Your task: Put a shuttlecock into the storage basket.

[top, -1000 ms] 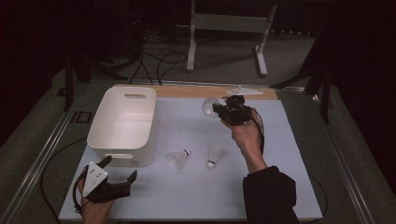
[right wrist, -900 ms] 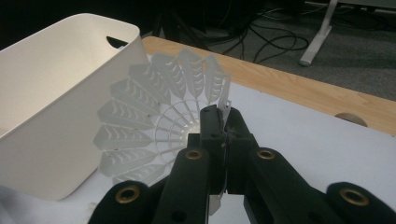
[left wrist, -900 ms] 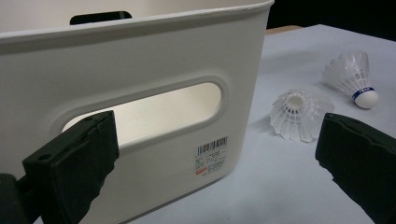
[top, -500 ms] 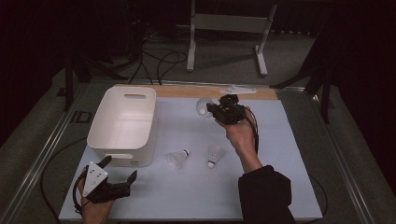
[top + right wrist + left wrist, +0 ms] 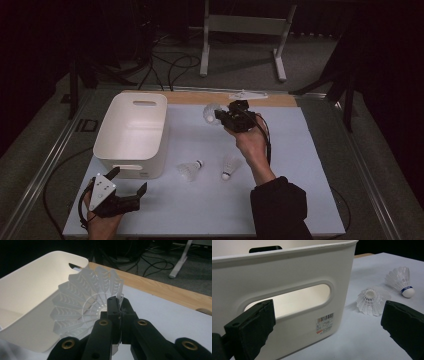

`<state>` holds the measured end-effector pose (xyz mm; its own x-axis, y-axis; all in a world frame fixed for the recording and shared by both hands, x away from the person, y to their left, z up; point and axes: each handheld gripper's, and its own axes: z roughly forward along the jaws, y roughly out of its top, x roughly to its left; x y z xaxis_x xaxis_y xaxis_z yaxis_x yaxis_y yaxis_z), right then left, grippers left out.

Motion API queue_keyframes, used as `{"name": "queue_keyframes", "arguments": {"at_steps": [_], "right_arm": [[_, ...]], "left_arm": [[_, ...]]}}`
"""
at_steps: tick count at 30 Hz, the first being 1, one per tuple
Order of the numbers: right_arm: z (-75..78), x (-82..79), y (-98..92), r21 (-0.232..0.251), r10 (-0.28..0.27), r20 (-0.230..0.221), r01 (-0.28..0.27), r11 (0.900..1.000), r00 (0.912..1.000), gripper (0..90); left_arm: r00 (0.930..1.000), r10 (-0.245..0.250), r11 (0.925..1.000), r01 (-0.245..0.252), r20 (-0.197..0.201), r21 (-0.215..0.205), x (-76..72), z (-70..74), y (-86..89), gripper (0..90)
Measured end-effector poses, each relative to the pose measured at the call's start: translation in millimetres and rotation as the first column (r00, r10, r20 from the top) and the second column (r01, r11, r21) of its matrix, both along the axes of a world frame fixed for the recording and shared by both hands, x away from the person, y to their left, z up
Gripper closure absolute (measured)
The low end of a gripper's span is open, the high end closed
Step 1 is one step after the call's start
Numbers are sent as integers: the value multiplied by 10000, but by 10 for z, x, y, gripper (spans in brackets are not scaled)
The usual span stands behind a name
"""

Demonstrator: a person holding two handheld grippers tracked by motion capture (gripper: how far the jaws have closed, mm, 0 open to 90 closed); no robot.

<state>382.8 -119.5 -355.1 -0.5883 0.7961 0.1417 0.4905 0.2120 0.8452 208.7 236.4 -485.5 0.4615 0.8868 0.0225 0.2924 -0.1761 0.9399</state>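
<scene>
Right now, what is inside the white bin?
The white bin looks bare inside: plain floor and walls show in the high view. The near wall hides the strip behind it.

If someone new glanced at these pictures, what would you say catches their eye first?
Most striking is the white plastic shuttlecock pinched by its skirt in the right tongs, raised over the pale blue table mat just right of the white plastic tub. Two more white shuttlecocks lie on the mat near the tub's front corner, and the left tongs wait open there.
</scene>
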Motion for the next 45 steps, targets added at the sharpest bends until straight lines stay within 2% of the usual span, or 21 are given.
{"name": "queue_keyframes", "arguments": {"at_steps": [27, 45], "right_arm": [[13, 43, 255, 223, 383, 79, -385, 9990, 9992, 895], [13, 52, 430, 610, 718, -29, -715, 9956, 9974, 895]], "left_arm": [[10000, -27, 10000, 27, 2, -51, 4, 0, -4, 1], [10000, -48, 10000, 49, -14, 5, 4, 1, -3, 1]]}}
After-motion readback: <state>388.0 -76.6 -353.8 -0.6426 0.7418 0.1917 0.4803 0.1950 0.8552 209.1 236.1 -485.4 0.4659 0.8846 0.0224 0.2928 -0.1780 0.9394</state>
